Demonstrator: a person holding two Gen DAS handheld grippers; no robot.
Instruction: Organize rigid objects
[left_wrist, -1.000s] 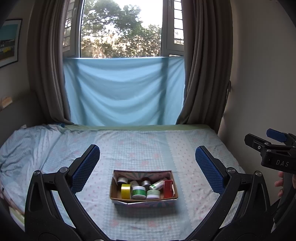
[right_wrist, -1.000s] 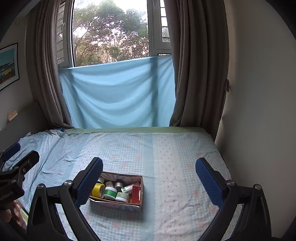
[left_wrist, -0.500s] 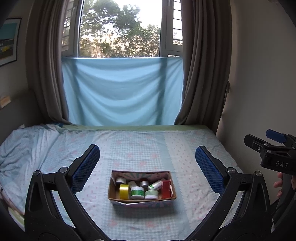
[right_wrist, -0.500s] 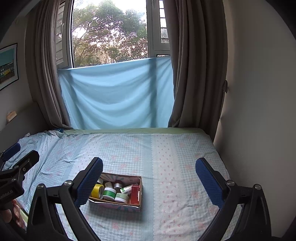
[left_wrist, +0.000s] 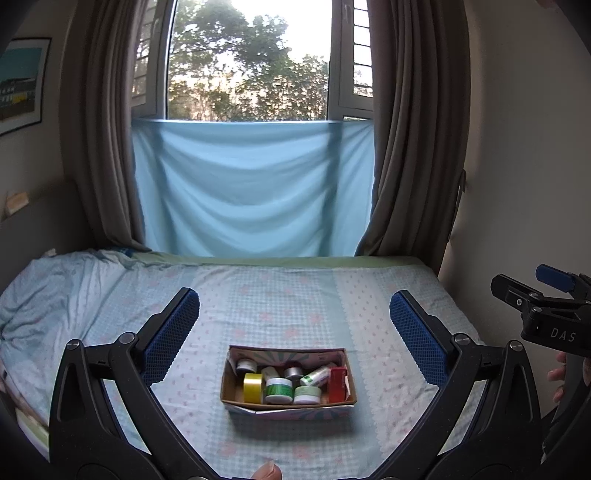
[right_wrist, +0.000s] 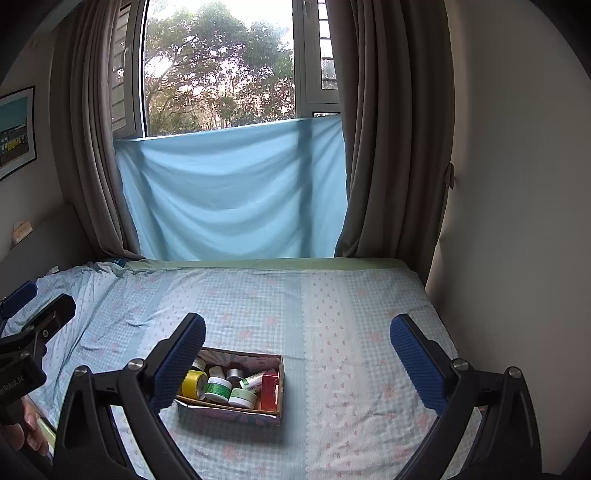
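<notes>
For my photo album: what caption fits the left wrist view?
Open left gripper hovers over a cardboard box of small jars on a blue checked bedsheet.

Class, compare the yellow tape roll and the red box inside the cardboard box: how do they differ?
The yellow tape roll is round; the red box is flat-sided and rectangular. The roll stands at the cardboard box's left end, the red box at its right end. Both stand upright inside it, untouched by either gripper.

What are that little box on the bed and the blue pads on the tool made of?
The box looks like cardboard: plain brown matte inside walls, folded edges, a printed pattern outside. The pads on the left tool look like textured rubber or soft plastic, judging by the fine grid of bumps and dull blue surface; which of the two I cannot tell.
</notes>
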